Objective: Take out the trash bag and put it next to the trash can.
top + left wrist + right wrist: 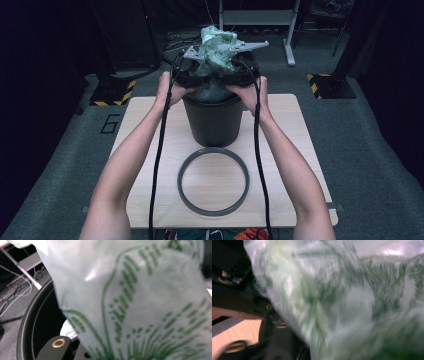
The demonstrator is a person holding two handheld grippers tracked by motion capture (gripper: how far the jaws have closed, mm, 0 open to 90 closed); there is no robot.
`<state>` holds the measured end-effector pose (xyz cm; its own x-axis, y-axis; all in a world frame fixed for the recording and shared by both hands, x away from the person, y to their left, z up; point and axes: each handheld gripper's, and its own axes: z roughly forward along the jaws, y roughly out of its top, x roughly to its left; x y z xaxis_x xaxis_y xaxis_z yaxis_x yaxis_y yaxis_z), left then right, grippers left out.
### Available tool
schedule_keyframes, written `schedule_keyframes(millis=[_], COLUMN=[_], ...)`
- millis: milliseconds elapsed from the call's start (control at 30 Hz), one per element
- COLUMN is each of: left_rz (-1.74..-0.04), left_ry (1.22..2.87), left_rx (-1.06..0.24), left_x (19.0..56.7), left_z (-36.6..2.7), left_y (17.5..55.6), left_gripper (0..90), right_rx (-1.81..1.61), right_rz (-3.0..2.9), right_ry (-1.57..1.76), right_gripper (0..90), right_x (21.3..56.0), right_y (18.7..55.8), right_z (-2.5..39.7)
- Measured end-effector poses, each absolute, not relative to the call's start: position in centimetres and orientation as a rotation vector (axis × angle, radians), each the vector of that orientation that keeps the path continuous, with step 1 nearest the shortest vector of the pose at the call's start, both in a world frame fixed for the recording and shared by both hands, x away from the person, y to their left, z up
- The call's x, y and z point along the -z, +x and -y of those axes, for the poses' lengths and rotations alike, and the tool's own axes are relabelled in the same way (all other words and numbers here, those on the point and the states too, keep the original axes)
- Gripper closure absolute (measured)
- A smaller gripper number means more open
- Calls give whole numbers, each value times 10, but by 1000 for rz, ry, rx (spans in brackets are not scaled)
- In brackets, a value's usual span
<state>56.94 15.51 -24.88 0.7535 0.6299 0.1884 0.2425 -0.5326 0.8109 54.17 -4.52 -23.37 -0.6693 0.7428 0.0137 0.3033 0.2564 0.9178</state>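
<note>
Dark room, grey carpet, hazard-striped feet of stands at far left and far right. Light wooden table [150, 200] in the middle. On it, toward the far side, a black bin [214, 122]; nearer, flat on the wood and apart from the bin, a grey ring [214, 181]. Above the bin's mouth, a green-printed plastic bag [216, 47], bunched and lifted, lower part hanging into the bin. Left gripper [187, 70] at the bag's left side, right gripper [245, 67] at its right, both over the rim, a hand behind each. Jaws buried in the plastic; cannot tell whether apart or together. Left gripper view: bag [140, 302] pressed close, bin rim [26, 322] curving at left. Right gripper view: blurred bag [347, 305], strip of table [239, 332] at lower left.
</note>
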Motion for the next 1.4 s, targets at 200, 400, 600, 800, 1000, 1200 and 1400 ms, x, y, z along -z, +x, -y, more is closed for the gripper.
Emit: schedule_keyframes(millis=[200,400,600,800,1000,1200,1400], left_rz=[-707,-723,-743,-741,-754,-778,-795], left_ry=[2091,2029,1976,1922,1875,1833,1796], left_rx=[-608,-614,-617,-626,-642,-656,-658], left_x=[248,242,238,234,231,231,233], left_z=[-161,-172,-181,-189,-202,-218,-230], left_y=[570,567,563,557,555,553,552], left_gripper=[822,822,822,822,821,821,821], right_rx=[-1318,-1322,-1330,-1307,-1275,-1143,-1096], right_rz=[-2128,-2113,-2067,-2014,-2009,-2025,-2023], right_ry=[1018,1043,1075,1123,1193,1277,1375], right_gripper=[211,133,85,75,71,66,63], right_x=[237,247,264,288,331,393,442], right_y=[537,526,509,490,476,469,465], right_z=[51,73,105,139,163,178,189])
